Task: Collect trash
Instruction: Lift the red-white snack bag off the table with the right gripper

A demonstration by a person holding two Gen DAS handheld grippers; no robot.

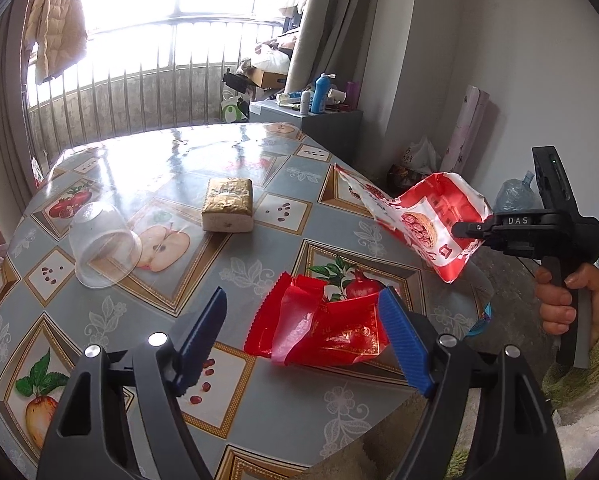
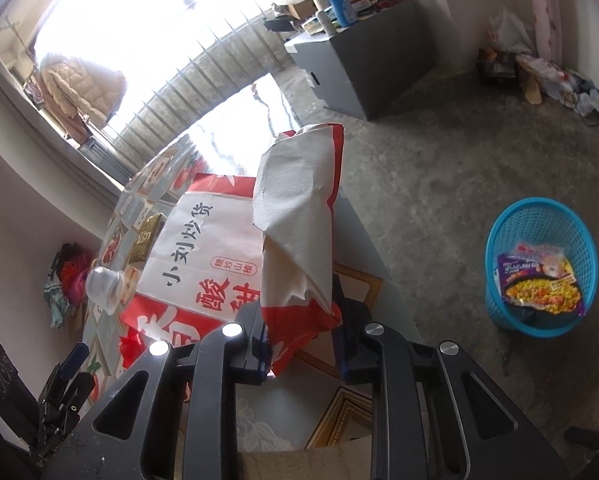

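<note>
My right gripper is shut on a red and white paper snack bag and holds it in the air over the table's right edge; the bag also shows in the left wrist view, with the right gripper pinching its corner. My left gripper is open, low over the table, its blue fingers either side of a crumpled red plastic wrapper. A clear plastic cup lies on its side at the left. A gold-wrapped block sits mid-table.
A blue mesh waste basket with a noodle packet inside stands on the concrete floor to the right of the table. A grey cabinet with bottles stands behind. The round table has a glossy fruit-print cloth.
</note>
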